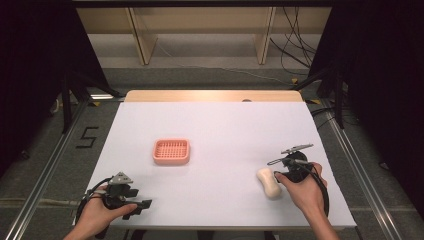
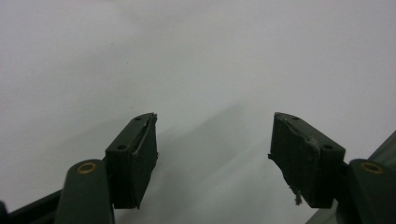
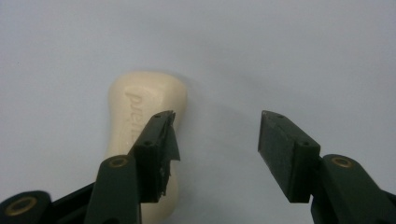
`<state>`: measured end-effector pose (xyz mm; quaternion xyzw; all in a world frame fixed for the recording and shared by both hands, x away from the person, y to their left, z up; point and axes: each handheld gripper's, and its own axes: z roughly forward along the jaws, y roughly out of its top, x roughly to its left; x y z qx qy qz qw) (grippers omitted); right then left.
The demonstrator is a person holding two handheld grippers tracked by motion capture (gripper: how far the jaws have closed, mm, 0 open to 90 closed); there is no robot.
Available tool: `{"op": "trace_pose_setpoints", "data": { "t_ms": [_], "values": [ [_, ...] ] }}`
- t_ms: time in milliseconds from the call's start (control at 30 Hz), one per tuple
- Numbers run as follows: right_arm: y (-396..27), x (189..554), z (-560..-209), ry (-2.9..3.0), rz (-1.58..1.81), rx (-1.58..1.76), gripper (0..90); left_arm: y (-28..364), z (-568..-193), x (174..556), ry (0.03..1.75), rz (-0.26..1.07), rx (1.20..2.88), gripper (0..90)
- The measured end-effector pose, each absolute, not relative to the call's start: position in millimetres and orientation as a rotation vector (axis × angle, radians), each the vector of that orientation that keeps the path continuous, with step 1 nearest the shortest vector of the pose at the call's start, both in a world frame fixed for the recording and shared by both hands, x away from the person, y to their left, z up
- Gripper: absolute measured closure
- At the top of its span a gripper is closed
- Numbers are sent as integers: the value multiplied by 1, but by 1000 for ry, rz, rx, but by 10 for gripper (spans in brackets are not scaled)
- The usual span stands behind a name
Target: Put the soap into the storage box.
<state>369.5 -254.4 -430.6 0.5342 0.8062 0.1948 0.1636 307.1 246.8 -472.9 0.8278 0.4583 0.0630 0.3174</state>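
Note:
A cream bar of soap (image 1: 269,183) lies on the white table at the front right. My right gripper (image 1: 283,175) sits just to its right, held low by a hand. In the right gripper view its jaws (image 3: 215,140) stand open with nothing between them, and the soap (image 3: 140,112) lies partly behind the left jaw, outside the gap. A pink slotted soap dish (image 1: 171,151) rests left of the table's middle. My left gripper (image 1: 139,207) is at the front left corner, open over bare table (image 2: 212,144).
The white table top (image 1: 225,130) ends in a wooden strip at the back. Black frames and curtains stand at both sides, with cables on the floor behind. A "5" is marked on the floor at the left.

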Motion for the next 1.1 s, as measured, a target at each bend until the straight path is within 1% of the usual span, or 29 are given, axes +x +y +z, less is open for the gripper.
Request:
{"op": "trace_pose_setpoints", "data": {
  "t_ms": [167, 233, 267, 333, 433, 500, 567, 700, 767, 900, 967, 1000, 1100],
  "values": [
    [-251, 372, -422, 2347, 484, 1582, 492, 246, -475, 306, 1223, 169, 2163, 314],
    [-249, 371, -422, 2346, 468, 1623, 491, 247, -474, 306, 1211, 157, 2185, 314],
    [-245, 372, -420, 2381, 427, 1661, 494, 246, -476, 306, 1219, 158, 2160, 314],
    [-241, 373, -418, 2388, 383, 1681, 495, 247, -475, 306, 1214, 158, 2179, 313],
    [-238, 376, -414, 2421, 340, 1681, 495, 246, -475, 306, 1219, 158, 2173, 311],
    [-239, 379, -412, 2494, 298, 1614, 494, 246, -475, 307, 1217, 157, 2178, 311],
    [-233, 381, -410, 2496, 263, 1664, 493, 245, -476, 307, 1224, 158, 2176, 310],
    [-231, 385, -410, 2569, 240, 1612, 487, 244, -477, 306, 1229, 165, 2171, 308],
    [-225, 387, -413, 2581, 284, 1626, 474, 245, -477, 306, 1226, 164, 2171, 308],
    [-217, 390, -417, 2587, 208, 1602, 448, 245, -476, 306, 1227, 163, 2175, 307],
    [-216, 392, -421, 2605, 268, 1618, 442, 245, -476, 306, 1228, 163, 2179, 307],
    [-211, 393, -422, 2595, 194, 1599, 438, 245, -477, 306, 1220, 158, 2170, 306],
    [-207, 395, -428, 2615, 185, 1607, 431, 245, -477, 306, 1227, 165, 2171, 306]
  ]
}}
